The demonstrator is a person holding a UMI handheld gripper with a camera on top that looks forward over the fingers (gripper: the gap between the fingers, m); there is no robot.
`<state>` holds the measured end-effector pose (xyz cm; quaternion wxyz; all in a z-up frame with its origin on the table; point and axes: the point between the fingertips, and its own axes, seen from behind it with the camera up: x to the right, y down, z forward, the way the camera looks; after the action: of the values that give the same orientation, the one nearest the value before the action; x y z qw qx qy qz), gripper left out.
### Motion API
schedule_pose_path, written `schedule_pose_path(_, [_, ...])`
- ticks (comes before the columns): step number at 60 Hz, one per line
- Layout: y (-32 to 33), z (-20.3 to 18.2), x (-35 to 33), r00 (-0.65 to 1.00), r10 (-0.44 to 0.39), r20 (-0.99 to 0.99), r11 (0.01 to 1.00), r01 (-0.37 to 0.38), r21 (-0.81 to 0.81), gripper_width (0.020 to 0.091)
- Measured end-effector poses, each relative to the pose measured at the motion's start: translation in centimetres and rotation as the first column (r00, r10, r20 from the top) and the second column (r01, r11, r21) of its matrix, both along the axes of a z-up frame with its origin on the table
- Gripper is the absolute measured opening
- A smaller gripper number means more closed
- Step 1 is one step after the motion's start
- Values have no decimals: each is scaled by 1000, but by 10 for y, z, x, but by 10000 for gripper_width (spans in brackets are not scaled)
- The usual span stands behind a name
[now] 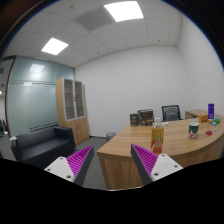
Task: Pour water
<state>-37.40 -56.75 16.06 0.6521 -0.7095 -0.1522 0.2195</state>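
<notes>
My gripper (112, 160) is open, its two purple pads (82, 158) spread apart with nothing between them. It is held well back from a long curved wooden table (175, 147). On the table's near end stands an orange-tinted bottle (157, 134), just beyond my right finger. Further along the table lie a few small objects (210, 122), too small to name, and a dark bottle-like item (211, 109) at the far end.
Black chairs (146, 116) stand behind the table. A wooden cabinet (71, 106) stands against the back wall beside a glass partition. A dark sofa (40, 145) sits to the left. Grey floor lies between the sofa and the table.
</notes>
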Motion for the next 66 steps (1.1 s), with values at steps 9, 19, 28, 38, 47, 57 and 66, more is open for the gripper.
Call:
schedule_pose_path(9, [5, 1, 16, 1000, -29, -4, 1000, 29, -2, 821])
schedule_pose_path(19, [36, -8, 51, 996, -91, 15, 996, 91, -10, 821])
schedule_pose_path(28, [94, -22, 86, 983, -176, 57, 984, 177, -6, 824])
schedule_pose_path(38, [180, -42, 112, 956, -266, 120, 963, 268, 1, 823])
schedule_pose_path(47, [246, -59, 108, 953, -268, 140, 961, 275, -35, 823])
schedule_pose_path(57, [299, -65, 97, 949, -276, 154, 958, 285, -39, 831])
schedule_pose_path(66, [329, -69, 101, 925, -337, 178, 939, 343, -7, 623])
